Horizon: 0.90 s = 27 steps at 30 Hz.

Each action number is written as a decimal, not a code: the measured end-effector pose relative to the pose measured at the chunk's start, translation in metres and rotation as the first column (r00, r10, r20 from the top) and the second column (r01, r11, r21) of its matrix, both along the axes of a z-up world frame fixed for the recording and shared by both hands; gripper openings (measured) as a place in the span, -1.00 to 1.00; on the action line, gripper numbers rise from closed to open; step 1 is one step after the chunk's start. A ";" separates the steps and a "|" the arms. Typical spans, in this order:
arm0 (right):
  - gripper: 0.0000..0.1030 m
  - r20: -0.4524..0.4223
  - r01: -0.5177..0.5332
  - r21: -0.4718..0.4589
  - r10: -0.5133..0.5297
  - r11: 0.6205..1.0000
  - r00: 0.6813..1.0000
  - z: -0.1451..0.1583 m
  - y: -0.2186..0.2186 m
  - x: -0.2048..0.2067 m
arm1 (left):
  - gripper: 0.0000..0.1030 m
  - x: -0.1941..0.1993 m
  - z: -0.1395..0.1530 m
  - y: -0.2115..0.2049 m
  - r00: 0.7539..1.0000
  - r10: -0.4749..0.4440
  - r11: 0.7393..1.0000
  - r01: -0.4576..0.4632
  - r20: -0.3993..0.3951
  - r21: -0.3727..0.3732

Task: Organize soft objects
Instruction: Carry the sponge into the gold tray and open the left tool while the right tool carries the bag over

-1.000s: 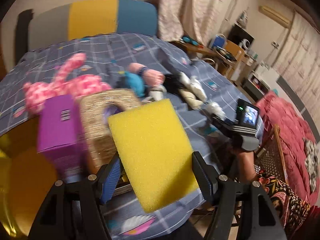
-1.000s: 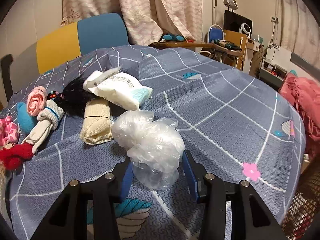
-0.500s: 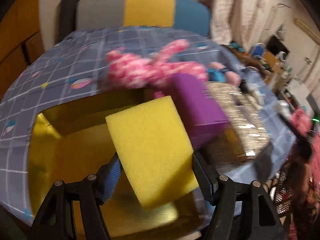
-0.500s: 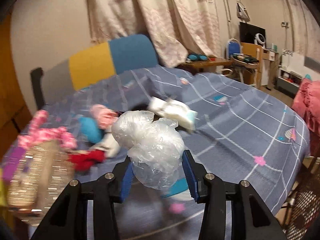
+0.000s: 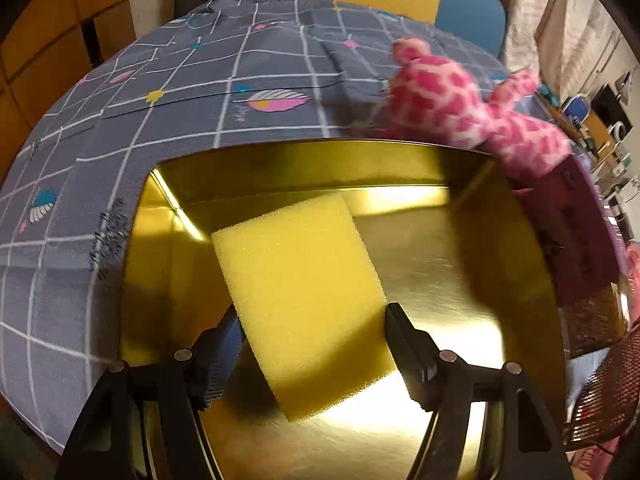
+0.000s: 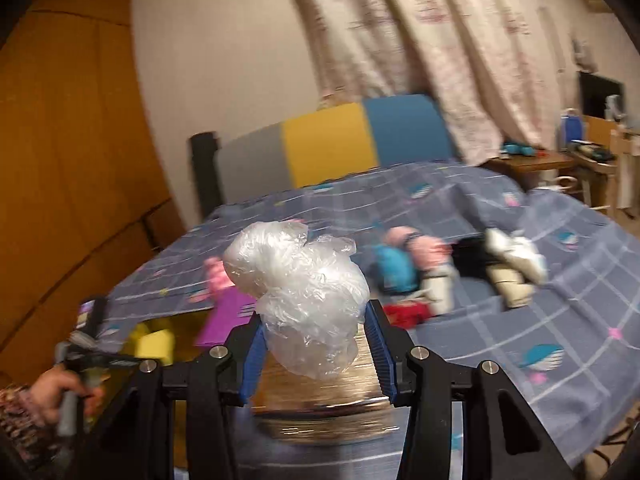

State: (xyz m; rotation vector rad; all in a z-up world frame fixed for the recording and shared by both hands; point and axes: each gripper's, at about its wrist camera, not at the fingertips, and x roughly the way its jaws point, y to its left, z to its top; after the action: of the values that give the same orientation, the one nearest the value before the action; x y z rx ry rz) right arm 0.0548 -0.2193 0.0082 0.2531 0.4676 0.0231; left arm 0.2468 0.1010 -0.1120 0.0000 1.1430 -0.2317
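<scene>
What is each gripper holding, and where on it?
Left gripper: yellow sponge, pinched across its lower side edges. Right gripper: crumpled clear plastic bag, clamped around its lower half.

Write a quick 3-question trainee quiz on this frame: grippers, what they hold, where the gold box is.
1. Multiple choice: what does the left gripper hold? A) pink plush toy B) yellow sponge C) red cloth
2. True or false: the right gripper is shut on a crumpled clear plastic bag.
3. Fill in: seen from the left wrist, the sponge hangs over the open ____ box, with the pink plush toy at its far right corner.

Key
1. B
2. True
3. gold
</scene>
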 end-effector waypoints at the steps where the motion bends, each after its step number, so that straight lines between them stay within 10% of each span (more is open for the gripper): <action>1: -0.08 -0.002 -0.017 0.003 0.017 1.000 1.000 0.000 0.008 0.001 | 0.40 0.004 -0.002 0.003 1.000 0.001 1.000 -0.001 -0.002 0.017; 10: -0.08 -0.124 -0.196 0.046 0.201 0.979 0.972 -0.035 0.081 0.018 | 0.65 0.027 0.014 0.018 0.995 0.009 0.976 -0.030 0.099 0.217; 22: -0.08 -0.275 -0.297 0.097 0.313 0.950 0.909 -0.071 0.130 0.060 | 0.62 -0.040 0.041 0.075 0.954 0.271 0.955 -0.249 0.131 -0.163; 27: -0.08 -0.335 -0.343 0.128 0.366 0.931 0.868 -0.088 0.162 0.089 | 0.57 -0.072 0.028 0.070 0.956 0.270 0.949 -0.244 0.114 -0.199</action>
State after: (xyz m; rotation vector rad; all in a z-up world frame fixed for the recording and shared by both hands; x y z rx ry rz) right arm 0.1434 -0.0577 -0.0794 0.2315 0.8717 0.3602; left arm 0.1749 0.1710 -0.0838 -0.2913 0.9667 -0.1007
